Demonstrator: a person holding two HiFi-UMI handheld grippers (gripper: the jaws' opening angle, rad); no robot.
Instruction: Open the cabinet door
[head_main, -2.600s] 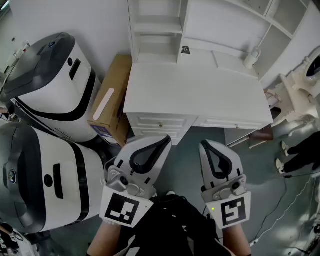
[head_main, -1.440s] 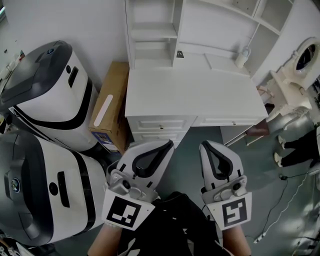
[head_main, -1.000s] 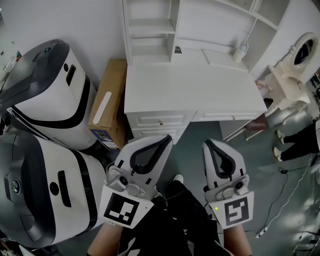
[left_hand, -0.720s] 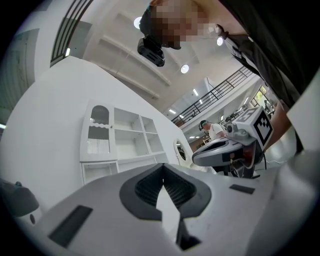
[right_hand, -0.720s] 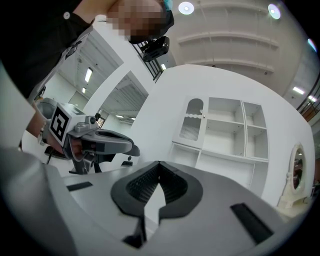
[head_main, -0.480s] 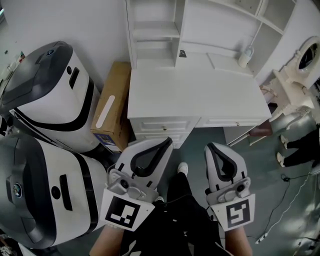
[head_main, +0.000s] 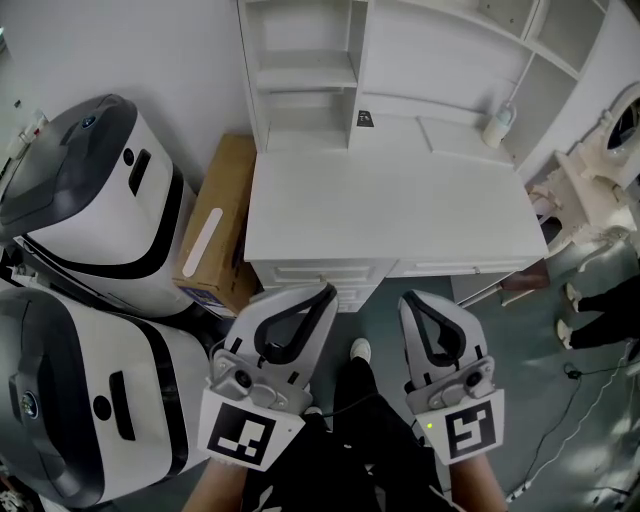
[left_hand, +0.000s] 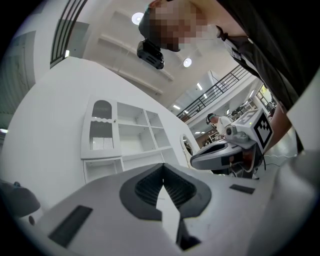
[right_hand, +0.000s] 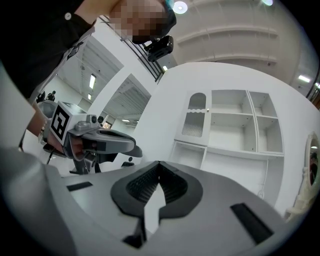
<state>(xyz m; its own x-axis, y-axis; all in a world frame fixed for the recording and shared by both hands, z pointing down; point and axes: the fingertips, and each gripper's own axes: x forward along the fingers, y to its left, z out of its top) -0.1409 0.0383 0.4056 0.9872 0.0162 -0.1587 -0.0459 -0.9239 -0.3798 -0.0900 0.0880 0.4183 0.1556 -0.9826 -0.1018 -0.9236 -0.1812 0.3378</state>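
A white desk (head_main: 390, 205) carries a hutch of open shelves (head_main: 305, 70). The hutch's cabinet door, louvred with an arched top, shows shut at the upper left of the hutch (left_hand: 101, 131) (right_hand: 195, 116). Drawers (head_main: 305, 270) sit under the desk's left front. My left gripper (head_main: 325, 291) is shut and empty, its tip just before the drawer front. My right gripper (head_main: 409, 299) is also shut and empty, beside it in front of the desk's knee gap. Both are held roughly level, apart from the furniture.
Two large white-and-grey machines (head_main: 90, 190) (head_main: 80, 400) stand at the left. A cardboard box (head_main: 215, 225) leans between them and the desk. A small white bottle (head_main: 497, 125) and a dark card (head_main: 365, 119) are at the desk's back. Someone's legs (head_main: 600, 310) are at the right.
Both grippers have moved forward, and the desk's front edge now lies close to their tips. Their jaws stayed shut.
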